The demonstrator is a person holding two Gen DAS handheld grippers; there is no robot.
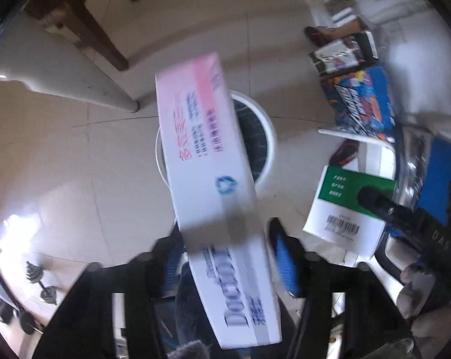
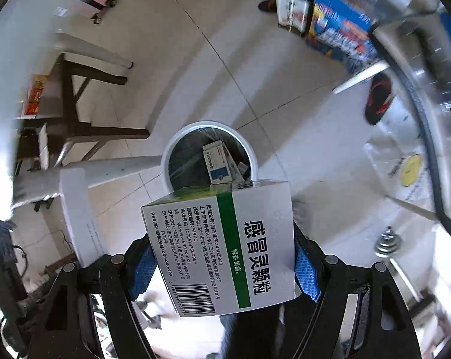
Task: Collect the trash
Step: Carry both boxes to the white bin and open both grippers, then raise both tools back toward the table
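Observation:
A long white and pink toothpaste box (image 1: pixel 209 179) lies between the fingers of my left gripper (image 1: pixel 228 263), above a round white trash bin (image 1: pixel 266 125) on the floor; the fingers look spread wider than the box and the frame is blurred. My right gripper (image 2: pixel 225 269) is shut on a white and green medicine box (image 2: pixel 225 245), held just above the bin (image 2: pixel 177 146), which holds several small boxes (image 2: pixel 219 164). The right gripper with its box also shows in the left wrist view (image 1: pixel 345 209).
A beige tiled floor lies below. A white plastic stool (image 2: pixel 75 185) and a dark wooden stool (image 2: pixel 75 104) stand left of the bin. Colourful cartons (image 1: pixel 360 101) and a red-black slipper (image 2: pixel 378 98) are at the right. Dumbbells (image 1: pixel 42 284) lie on the floor.

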